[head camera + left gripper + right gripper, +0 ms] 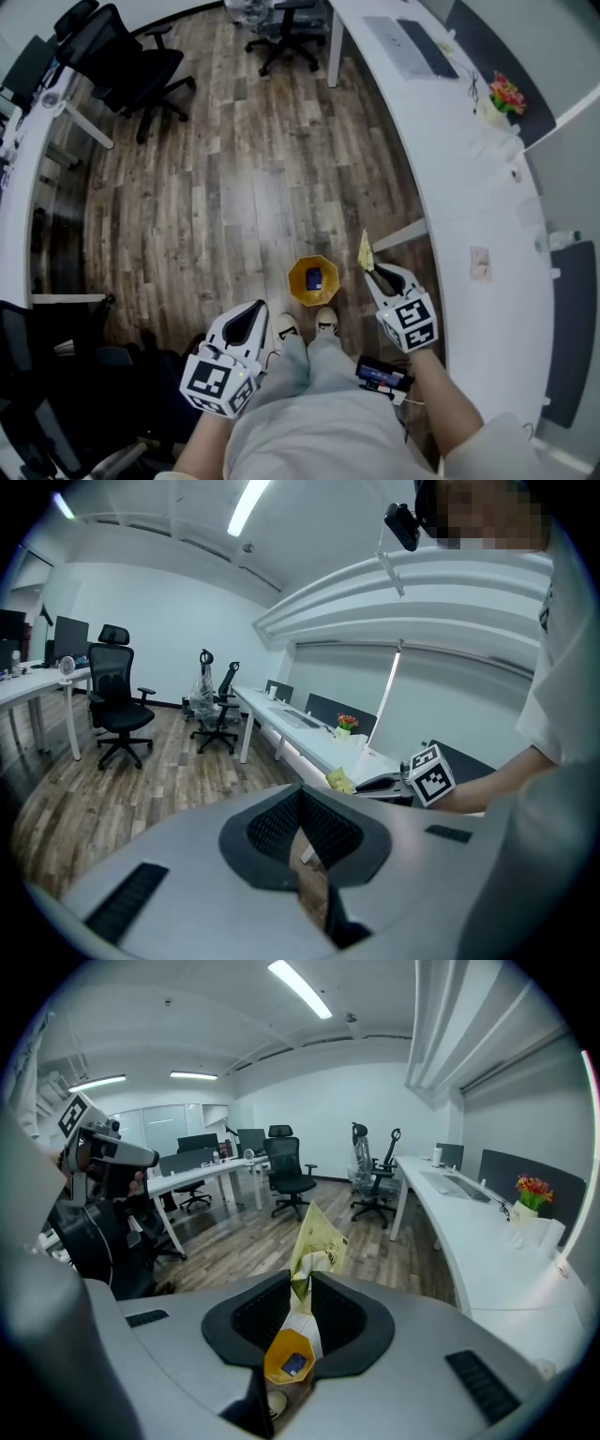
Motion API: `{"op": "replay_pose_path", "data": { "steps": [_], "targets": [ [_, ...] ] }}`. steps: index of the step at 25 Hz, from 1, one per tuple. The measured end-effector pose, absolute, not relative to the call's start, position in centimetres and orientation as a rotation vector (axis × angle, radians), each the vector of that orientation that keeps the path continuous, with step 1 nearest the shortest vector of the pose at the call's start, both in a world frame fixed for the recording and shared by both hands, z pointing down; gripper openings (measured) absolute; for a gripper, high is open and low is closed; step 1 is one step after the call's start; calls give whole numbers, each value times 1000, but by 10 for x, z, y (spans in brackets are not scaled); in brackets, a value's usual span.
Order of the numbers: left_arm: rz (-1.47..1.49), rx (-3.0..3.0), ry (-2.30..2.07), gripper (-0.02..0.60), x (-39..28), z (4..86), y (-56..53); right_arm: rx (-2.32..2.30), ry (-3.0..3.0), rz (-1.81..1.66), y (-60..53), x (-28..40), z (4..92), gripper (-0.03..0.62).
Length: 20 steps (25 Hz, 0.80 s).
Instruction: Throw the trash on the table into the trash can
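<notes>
The right gripper (pixel 371 270) is closed on a crumpled yellow wrapper (pixel 365 251) and holds it above the yellow trash can (pixel 298 286) on the floor, probably so that it drops inside once released. The left gripper (pixel 251 317) hangs aside, its 2 jaws together and empty.

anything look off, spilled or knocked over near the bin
Nothing stands out. The yellow trash can stands upright on the wood floor with a blue item inside, and the yellow wrapper is pinched in the right gripper, not dropped.
</notes>
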<state>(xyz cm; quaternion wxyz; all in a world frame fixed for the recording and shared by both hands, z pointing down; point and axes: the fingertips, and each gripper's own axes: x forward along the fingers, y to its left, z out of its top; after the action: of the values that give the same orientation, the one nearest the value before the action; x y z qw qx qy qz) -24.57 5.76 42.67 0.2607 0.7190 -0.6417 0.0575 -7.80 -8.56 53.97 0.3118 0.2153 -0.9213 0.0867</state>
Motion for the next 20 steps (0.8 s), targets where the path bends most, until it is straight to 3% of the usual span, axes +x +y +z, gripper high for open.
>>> {"op": "replay_pose_path", "data": {
  "steps": [9, 20],
  "targets": [
    [181, 1874, -1729, 2, -248, 498, 31, 391, -2444, 278, -76, -80, 628, 81],
    [176, 1806, -1755, 2, -270, 680, 11, 200, -2295, 369, -30, -85, 895, 81]
  ]
}}
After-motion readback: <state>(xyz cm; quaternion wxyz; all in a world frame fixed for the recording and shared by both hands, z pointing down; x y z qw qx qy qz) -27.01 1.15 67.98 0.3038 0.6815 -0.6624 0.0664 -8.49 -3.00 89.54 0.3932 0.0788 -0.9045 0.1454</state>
